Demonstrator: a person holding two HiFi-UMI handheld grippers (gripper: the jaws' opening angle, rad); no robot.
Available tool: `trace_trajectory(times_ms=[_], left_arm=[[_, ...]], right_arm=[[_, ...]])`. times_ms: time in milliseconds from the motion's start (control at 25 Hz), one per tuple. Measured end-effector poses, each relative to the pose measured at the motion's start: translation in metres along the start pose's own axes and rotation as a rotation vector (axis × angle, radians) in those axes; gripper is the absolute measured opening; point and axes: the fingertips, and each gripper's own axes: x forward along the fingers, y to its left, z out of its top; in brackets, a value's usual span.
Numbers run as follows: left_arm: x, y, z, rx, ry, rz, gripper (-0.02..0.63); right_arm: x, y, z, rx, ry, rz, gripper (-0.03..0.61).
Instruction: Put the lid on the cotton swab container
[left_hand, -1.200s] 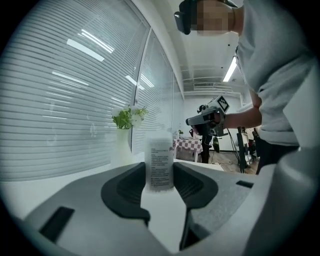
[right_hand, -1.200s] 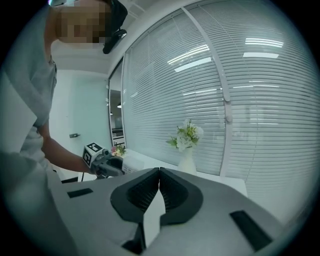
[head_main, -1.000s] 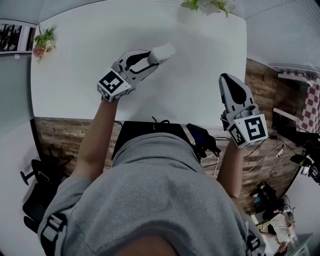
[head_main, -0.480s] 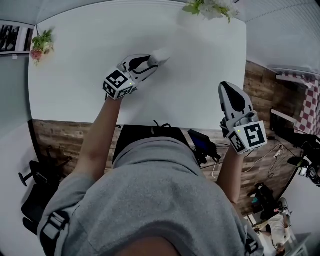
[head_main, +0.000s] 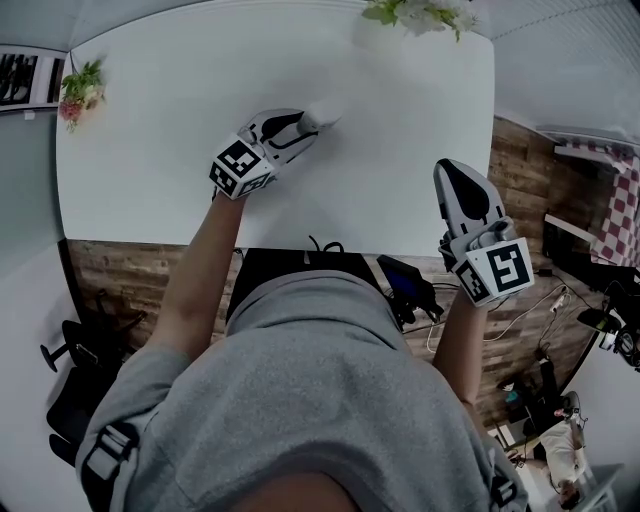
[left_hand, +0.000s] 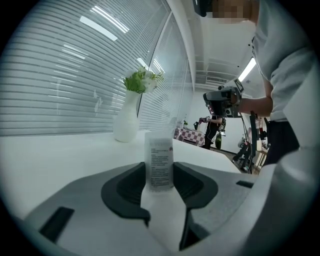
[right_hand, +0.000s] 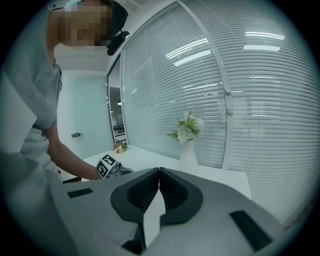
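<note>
Over the far middle of the white table (head_main: 150, 170), the left tongs (head_main: 312, 122) are clamping the cotton swab container (head_main: 326, 113), their pads pressing on both sides of its labelled white body. The container is sticking out past the tips, pointing toward the vase of flowers (head_main: 418, 12) at the far edge; whether its base is touching the table cannot be told. The bare left forearm is reaching forward and slightly inward, wrist nearly straight, marker cube facing up. Well apart, at the near right edge of the table, the right tongs (head_main: 452, 172) are hanging with jaws together and nothing between them, tips pointing away from the body and the right forearm running back close alongside the torso.
</note>
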Motion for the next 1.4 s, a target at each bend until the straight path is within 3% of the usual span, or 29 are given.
trace_trajectory(times_ms=[840,1080,1400], left_arm=[[0.024,0.020,0.001,0.095,0.106,0.124,0.173],[0.032,0.029,-0.004,0.066,0.163,0.163,0.173],[0.029,0.029,-0.003,0.034,0.164,0.168,0.175]], right_arm=[[-0.003,0.005,0.001,-0.035,-0.009,0.022,0.025],[-0.007,0.002,0.000,-0.032,-0.012,0.020,0.025],[-0.006,0.000,0.002,-0.032,-0.020,0.031,0.025]])
